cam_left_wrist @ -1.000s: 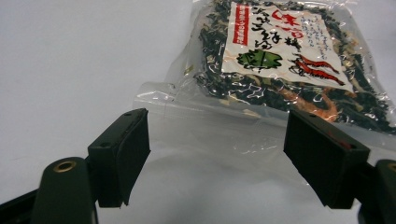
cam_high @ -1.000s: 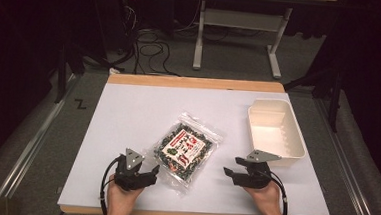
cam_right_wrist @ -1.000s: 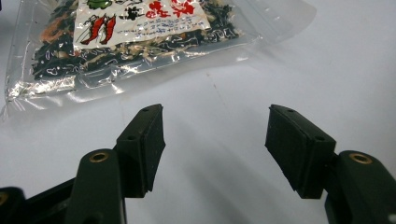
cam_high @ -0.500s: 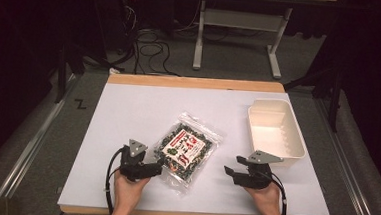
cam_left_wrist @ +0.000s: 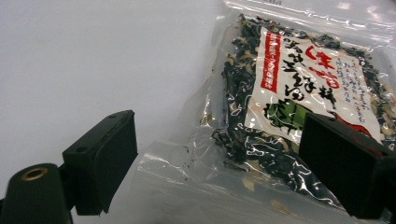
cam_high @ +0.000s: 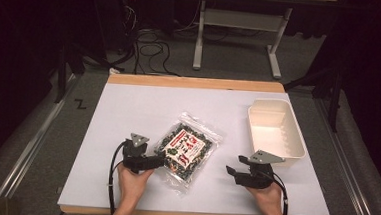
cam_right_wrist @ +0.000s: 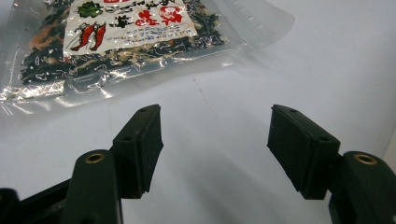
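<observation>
Grasp not made yet — left claw (cam_high: 159,160) spread wide around the near-left corner of the dried seaweed mix bag (cam_high: 187,148), one jaw over the clear film, nothing pinched. Right claw (cam_high: 231,172) also apart, idle on bare table right of the bag. Bag lies flat mid-table; white plastic bin (cam_high: 276,129) right of it sits empty, so lift and any transfer remain. White table (cam_high: 128,108) with wooden edge — dark room, cables on the floor beyond.

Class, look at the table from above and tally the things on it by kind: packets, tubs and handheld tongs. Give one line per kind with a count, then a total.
Clear plastic packets of dark dried food with a red and white label: 1
Cream rectangular plastic tubs: 1
Black handheld tongs: 2, the left tongs and the right tongs
Total: 4
</observation>
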Demonstrator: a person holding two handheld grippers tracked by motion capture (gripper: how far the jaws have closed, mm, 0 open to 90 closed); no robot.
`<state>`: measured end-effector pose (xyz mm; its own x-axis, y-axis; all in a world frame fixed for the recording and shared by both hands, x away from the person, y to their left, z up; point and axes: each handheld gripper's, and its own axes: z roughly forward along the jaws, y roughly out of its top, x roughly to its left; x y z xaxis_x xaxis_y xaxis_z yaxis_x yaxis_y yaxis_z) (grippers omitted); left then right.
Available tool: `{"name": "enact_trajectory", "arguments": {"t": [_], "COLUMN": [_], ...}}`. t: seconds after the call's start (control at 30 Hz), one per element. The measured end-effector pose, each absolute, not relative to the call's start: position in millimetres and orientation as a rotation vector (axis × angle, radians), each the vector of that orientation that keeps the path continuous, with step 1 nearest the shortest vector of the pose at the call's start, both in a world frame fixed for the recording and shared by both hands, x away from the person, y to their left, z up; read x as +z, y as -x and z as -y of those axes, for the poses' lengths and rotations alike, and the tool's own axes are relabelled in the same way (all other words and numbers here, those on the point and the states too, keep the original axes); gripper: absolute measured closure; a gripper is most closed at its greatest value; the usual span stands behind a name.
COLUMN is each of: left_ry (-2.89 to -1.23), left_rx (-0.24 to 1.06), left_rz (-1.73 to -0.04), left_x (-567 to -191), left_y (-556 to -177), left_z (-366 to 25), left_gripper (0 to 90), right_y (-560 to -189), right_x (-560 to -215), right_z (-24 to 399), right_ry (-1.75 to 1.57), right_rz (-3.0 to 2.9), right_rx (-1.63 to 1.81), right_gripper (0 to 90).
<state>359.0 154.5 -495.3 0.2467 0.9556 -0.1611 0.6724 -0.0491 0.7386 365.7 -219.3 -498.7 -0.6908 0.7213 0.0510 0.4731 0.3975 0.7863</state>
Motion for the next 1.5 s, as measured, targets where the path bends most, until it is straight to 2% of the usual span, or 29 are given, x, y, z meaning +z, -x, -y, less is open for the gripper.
{"name": "enact_trajectory", "arguments": {"t": [0.3,0.43,0.6,0.83,1.13,1.23,1.33,1.5], "left_ry": [-1.828,-1.849,-1.889,-1.911,-1.921,-1.933,-1.944,-1.985], "left_rx": [0.455,0.458,0.471,0.485,0.492,0.497,0.487,0.534], "left_rz": [-1.535,-1.525,-1.520,-1.502,-1.496,-1.486,-1.483,-1.466], "left_x": [-503.4,-505.8,-508.9,-509.9,-511.5,-512.3,-513.1,-513.5], "left_y": [-362.7,-364.2,-365.3,-367.3,-369.2,-369.7,-371.3,-371.9], "left_z": [-156.9,-156.6,-156.6,-156.6,-157.2,-156.8,-156.9,-152.7], "left_gripper": [15.5,17.8,21.2,23.7,24.2,24.4,24.9,24.8], "right_y": [-365.0,-365.1,-365.5,-378.7,-405.5,-412.7,-422.9,-443.9], "right_x": [-493.9,-488.2,-481.2,-475.3,-448.0,-442.4,-438.3,-435.4], "right_z": [219.8,212.9,204.5,200.3,187.9,181.6,175.3,165.2], "right_ry": [-0.987,-0.937,-0.916,-0.958,-0.946,-0.933,-0.950,-1.006], "right_rz": [-2.363,-2.366,-2.422,-2.484,-2.513,-2.503,-2.519,-2.522], "right_rx": [1.185,1.199,1.146,1.131,1.057,1.019,0.995,0.943], "right_gripper": [34.5,28.6,32.5,29.6,23.5,23.4,27.1,30.5]}}
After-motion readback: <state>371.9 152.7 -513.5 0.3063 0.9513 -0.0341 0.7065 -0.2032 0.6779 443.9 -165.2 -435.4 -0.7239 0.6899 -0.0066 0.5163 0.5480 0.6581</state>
